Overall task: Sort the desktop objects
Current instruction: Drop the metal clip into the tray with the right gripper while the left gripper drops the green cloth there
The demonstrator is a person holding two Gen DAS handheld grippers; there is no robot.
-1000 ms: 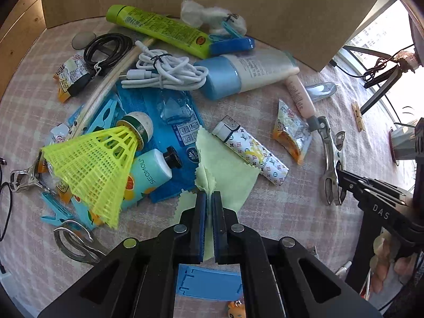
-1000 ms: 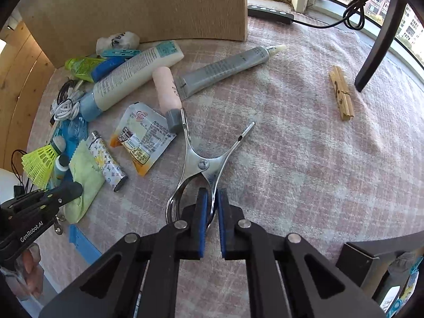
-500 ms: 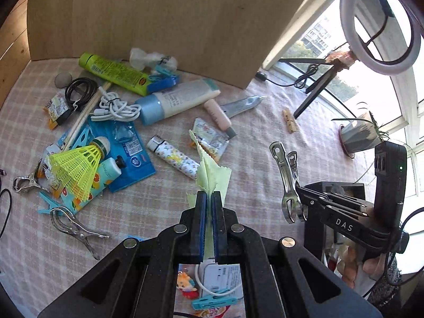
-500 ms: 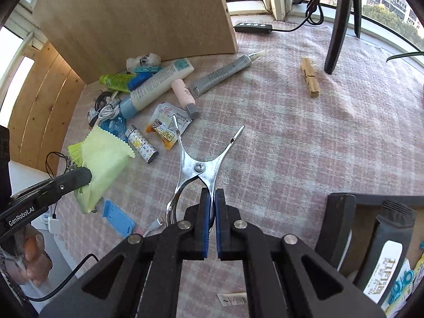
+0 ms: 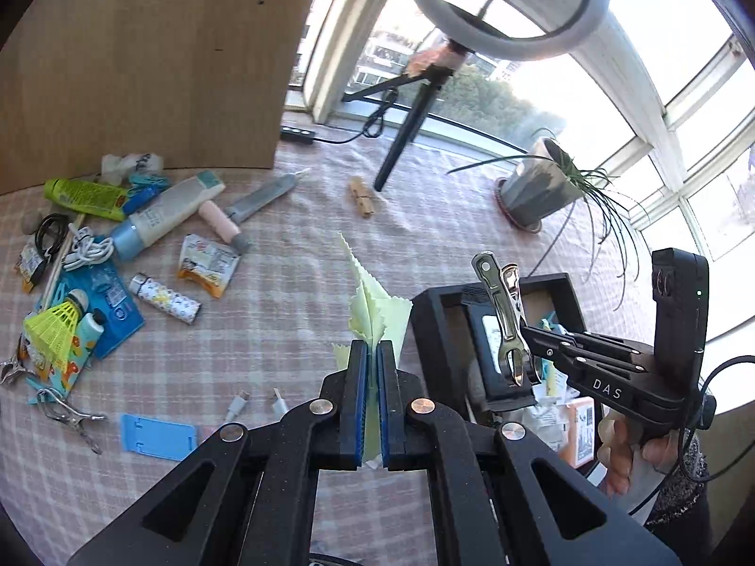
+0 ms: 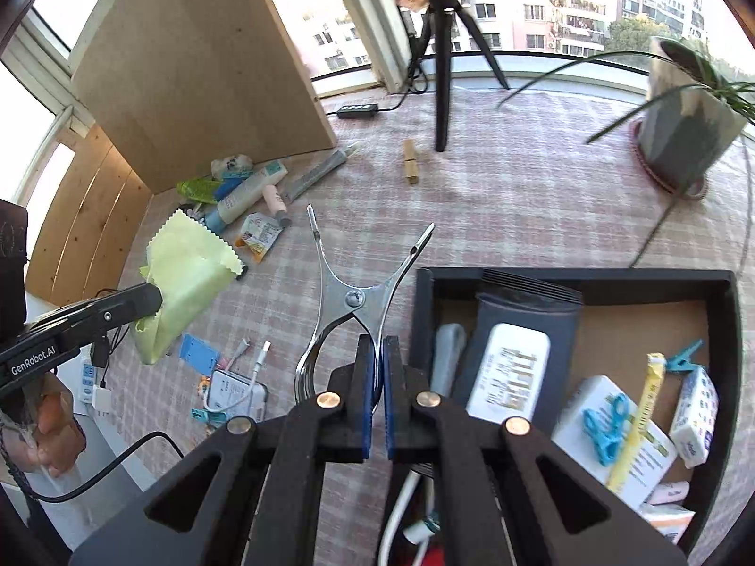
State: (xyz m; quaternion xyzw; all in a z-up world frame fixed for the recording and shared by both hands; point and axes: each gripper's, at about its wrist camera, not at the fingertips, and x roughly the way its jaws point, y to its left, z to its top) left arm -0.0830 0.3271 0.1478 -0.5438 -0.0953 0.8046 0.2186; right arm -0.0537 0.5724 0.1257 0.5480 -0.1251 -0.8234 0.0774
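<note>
My left gripper point(image 5: 372, 353) is shut on a pale green cloth point(image 5: 373, 302) and holds it in the air above the checked tablecloth, just left of the black tray point(image 5: 427, 325). In the right wrist view the cloth point(image 6: 184, 278) hangs from the left gripper point(image 6: 153, 299). My right gripper point(image 6: 376, 353) is shut on a metal clip point(image 6: 358, 283), held above the tray's left wall point(image 6: 422, 311). In the left wrist view the clip point(image 5: 502, 311) points up from the right gripper point(image 5: 526, 335), over the tray.
A pile of tubes, cables, a yellow shuttlecock point(image 5: 54, 330), a lighter point(image 5: 165, 299) and snack packets point(image 5: 207, 264) lies at the left by a cardboard panel point(image 5: 141, 61). A wooden peg point(image 5: 362, 195), tripod leg point(image 5: 406, 141) and potted plant point(image 5: 538, 188) stand beyond. The tray holds several items.
Both grippers have risen and moved right toward the black tray, carrying the cloth and the metal clip. The tray now lies under the right gripper.
</note>
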